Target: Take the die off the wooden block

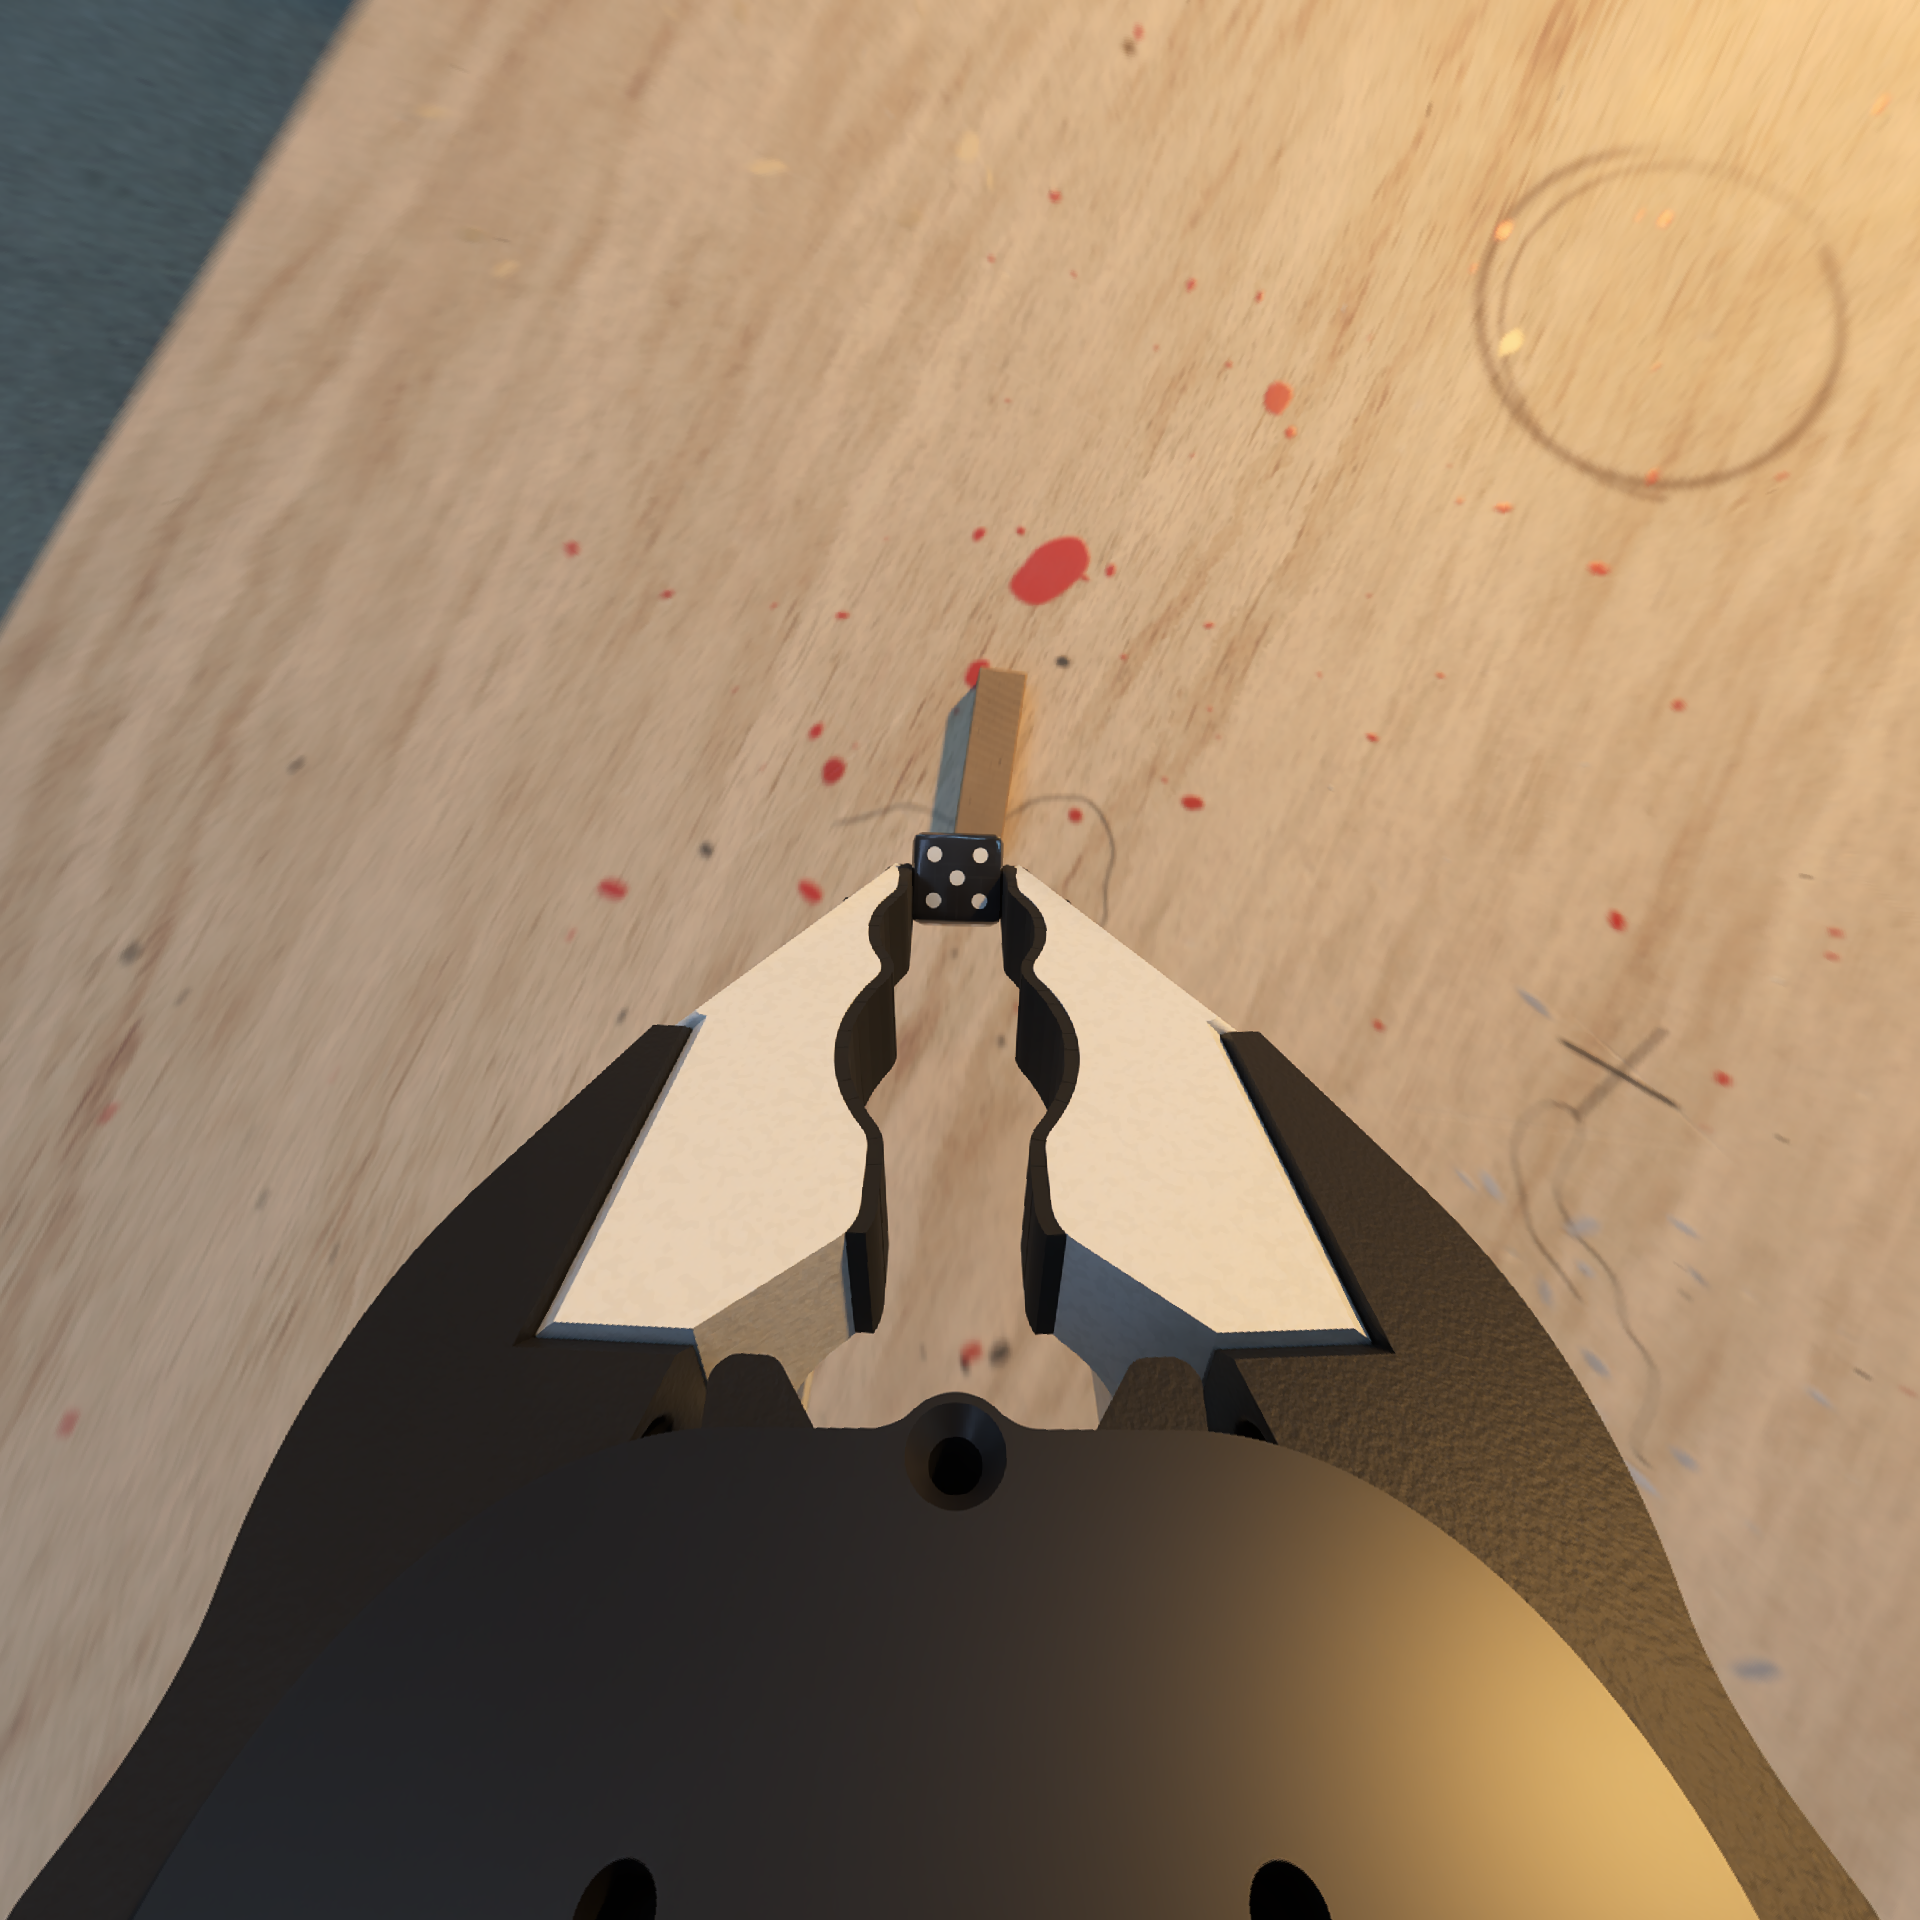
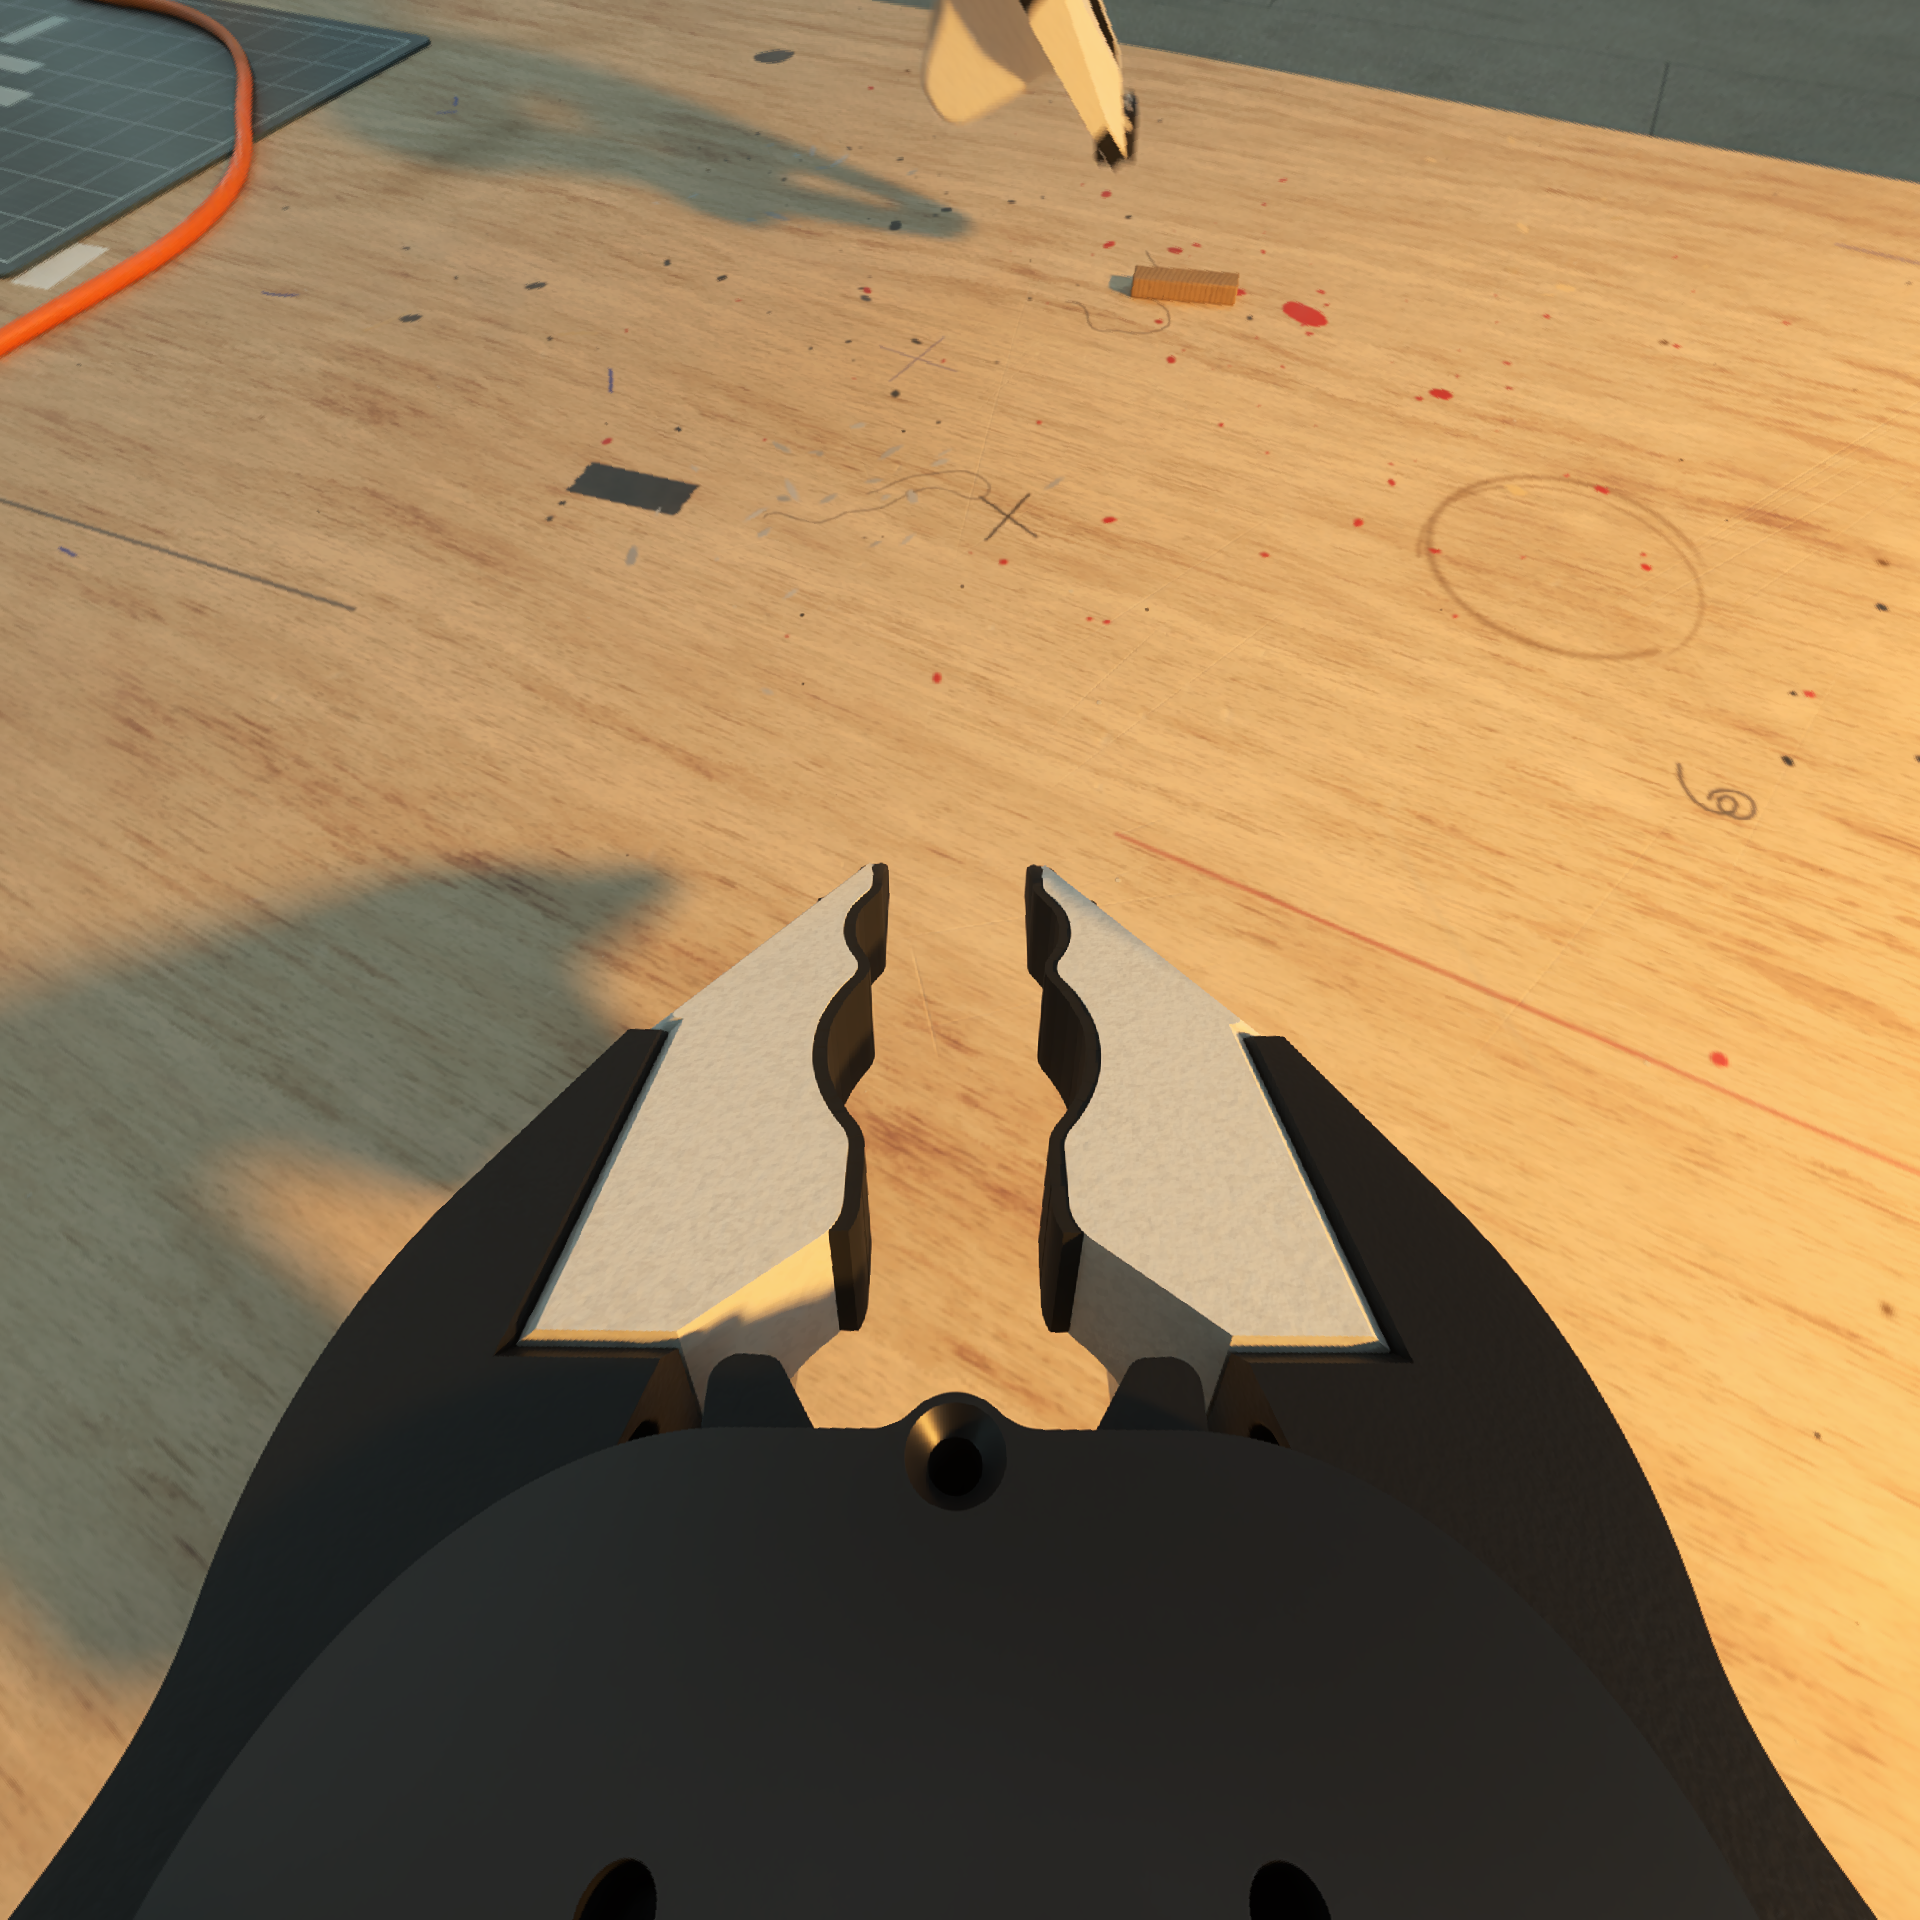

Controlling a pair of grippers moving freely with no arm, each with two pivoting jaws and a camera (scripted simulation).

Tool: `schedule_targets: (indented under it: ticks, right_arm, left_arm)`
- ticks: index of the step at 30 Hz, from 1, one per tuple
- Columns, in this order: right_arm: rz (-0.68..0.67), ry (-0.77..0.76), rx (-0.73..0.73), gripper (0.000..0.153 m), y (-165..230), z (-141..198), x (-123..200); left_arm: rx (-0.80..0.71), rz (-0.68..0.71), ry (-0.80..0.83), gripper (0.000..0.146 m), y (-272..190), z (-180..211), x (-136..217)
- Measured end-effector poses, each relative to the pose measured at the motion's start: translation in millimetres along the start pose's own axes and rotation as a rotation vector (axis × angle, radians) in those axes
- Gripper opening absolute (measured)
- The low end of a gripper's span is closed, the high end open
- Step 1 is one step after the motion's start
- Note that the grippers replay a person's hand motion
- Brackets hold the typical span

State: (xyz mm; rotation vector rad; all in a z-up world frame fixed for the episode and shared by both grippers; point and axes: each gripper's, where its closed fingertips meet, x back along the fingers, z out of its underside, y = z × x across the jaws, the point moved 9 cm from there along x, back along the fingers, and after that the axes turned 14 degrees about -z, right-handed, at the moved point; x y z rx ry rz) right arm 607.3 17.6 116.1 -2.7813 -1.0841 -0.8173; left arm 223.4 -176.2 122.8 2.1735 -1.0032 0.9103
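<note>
Left gripper (image 1: 957, 891): its two fingers are clamped on the die, one tip pressed to each side of it.
Die (image 1: 957, 879): black with pale dots, pinched right at the fingertips; the face turned to the left wrist camera shows five dots.
Wooden block (image 1: 992, 750): a small light-brown slab lying flat on the table, seen just past the left fingertips and beyond the die. In the right wrist view the block (image 2: 1184, 285) lies far ahead of the right fingers, a little to their right, with nothing on top of it.
Die and block: the right wrist view shows the left gripper (image 2: 1114, 145) up in the air above the block, with clear space between its dark tip and the wood, so the die is off the block.
Right gripper (image 2: 957, 894): fingers parted with an empty gap between them, held over bare table.
Table (image 2: 520, 727): pale wood with red paint specks, pencil scribbles and a drawn ring.
Orange cable (image 2: 213, 208): curves across a grey gridded mat (image 2: 104, 125), far ahead and to the left of the right fingers.
</note>
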Motion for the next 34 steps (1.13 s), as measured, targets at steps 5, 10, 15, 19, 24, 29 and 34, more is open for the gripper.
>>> schedule_targets:
  ticks: [5,10,15,19,24,29,34]
  right_arm:
    - [0.005,-0.017,0.015,0.026,3,7,8]
    - [0.001,-0.049,0.031,0.026,0,18,16]
    - [-0.012,-0.084,0.023,0.026,-3,26,24]
    - [-0.040,-0.113,0.013,0.026,0,33,32]
    - [-0.034,-0.111,0.004,0.026,2,35,38]
    - [-0.043,-0.145,0.029,0.026,10,29,45]
    - [-0.053,-0.176,0.021,0.026,11,27,51]
  left_arm:
    - [0.150,0.002,-0.146,0.016,-7,18,98]
    - [0.226,0.088,-0.246,0.016,-86,38,175]
    - [0.246,0.093,-0.151,0.016,-177,64,169]
    - [0.304,0.013,-0.008,0.016,-206,84,139]
    - [0.365,-0.069,0.069,0.016,-211,90,122]
    - [0.373,-0.137,0.093,0.016,-213,81,109]
    - [0.388,-0.126,0.108,0.016,-220,69,97]
